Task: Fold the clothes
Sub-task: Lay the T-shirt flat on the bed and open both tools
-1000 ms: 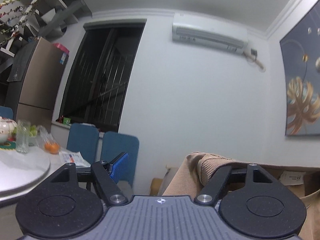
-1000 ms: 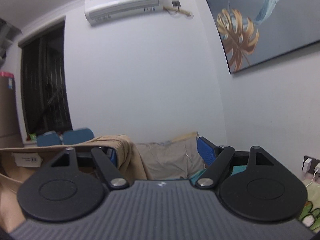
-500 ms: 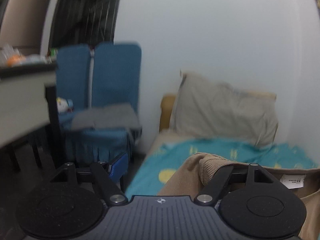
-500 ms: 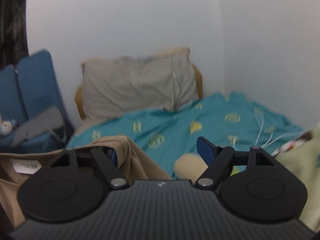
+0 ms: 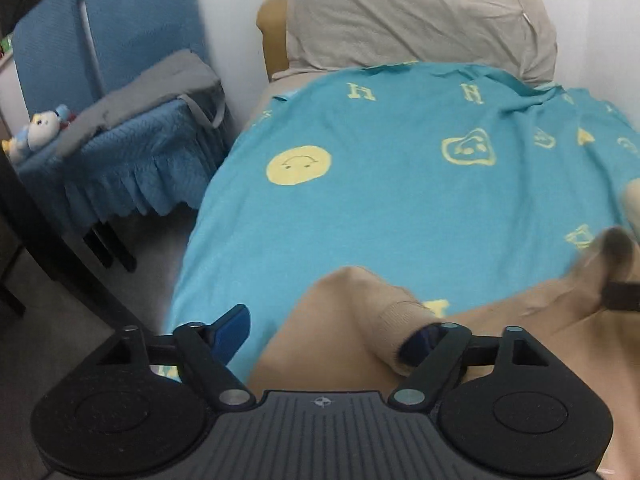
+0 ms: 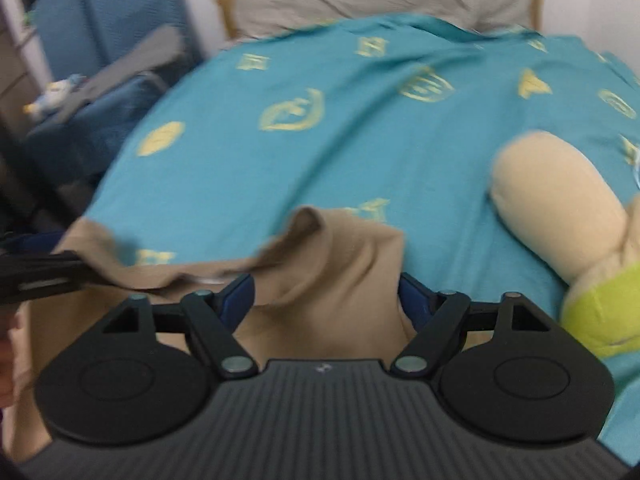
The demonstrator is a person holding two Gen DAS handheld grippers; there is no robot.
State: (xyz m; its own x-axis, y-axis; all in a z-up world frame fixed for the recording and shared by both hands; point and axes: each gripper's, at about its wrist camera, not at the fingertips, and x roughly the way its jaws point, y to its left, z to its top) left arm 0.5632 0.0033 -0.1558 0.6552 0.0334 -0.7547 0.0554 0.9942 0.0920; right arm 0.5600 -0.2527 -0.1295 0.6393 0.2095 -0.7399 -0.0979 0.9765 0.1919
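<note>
A tan knitted garment [image 5: 344, 304] lies bunched on the teal bed cover [image 5: 400, 200], near its front edge. My left gripper [image 5: 326, 334] points down at it with its jaws opening. The garment's ribbed edge drapes over the right fingertip [image 5: 420, 340], and the left fingertip [image 5: 234, 328] is bare. My right gripper [image 6: 326, 296] hangs over the same garment [image 6: 340, 248], jaws opening, with a fold of cloth lying loosely between its blue fingers. Each gripper shows at the edge of the other's view.
A grey pillow [image 5: 420, 12] leans at the head of the bed. A beige and green plush toy [image 6: 560, 208] lies on the cover to the right. Two blue chairs [image 5: 132, 20] with a grey cloth [image 5: 152, 84] stand left of the bed, beside a dark table leg [image 5: 40, 240].
Both grippers came down from facing the wall to pointing at the bed. The tan garment, held up before, now rests on the cover. Both pairs of jaws stand wider.
</note>
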